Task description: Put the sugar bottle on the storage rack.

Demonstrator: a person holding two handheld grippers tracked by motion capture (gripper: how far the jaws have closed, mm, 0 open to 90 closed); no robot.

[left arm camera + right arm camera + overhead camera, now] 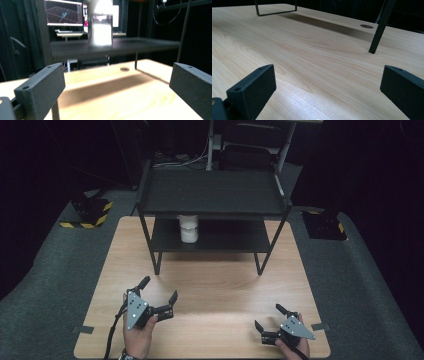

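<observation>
Here, seen from above, a person's two hands each hold a black gripper over a pale wooden table.

Writing: no brand, label or lettering can be read on anything; the screen (64,12) behind the shelf in the left gripper view shows coloured lines, too blurred to make out.

Jar, looks: a small jar (189,228) with clear walls, filled with something white, with a pale lid; in the left gripper view the jar (100,25) is bright and washed out by glare.

Jar, place: upright on the lower board of a black metal shelf (212,192), toward that board's left end, tucked under the upper board.

Shelf: two dark boards on thin black legs, standing on the far half of the table (210,290).

Left gripper (158,295): near the table's front left, held in the left hand (139,332), jaws spread wide with nothing between them, pointing toward the shelf; the jar is straight ahead and well apart.

Right gripper (267,318): near the table's front right corner, jaws spread wide and holding nothing, low over bare wood; one shelf leg (380,27) stands ahead of it.

Surroundings: grey floor around the table, with two black boxes edged in yellow and black stripes, one (90,212) at the left.
</observation>
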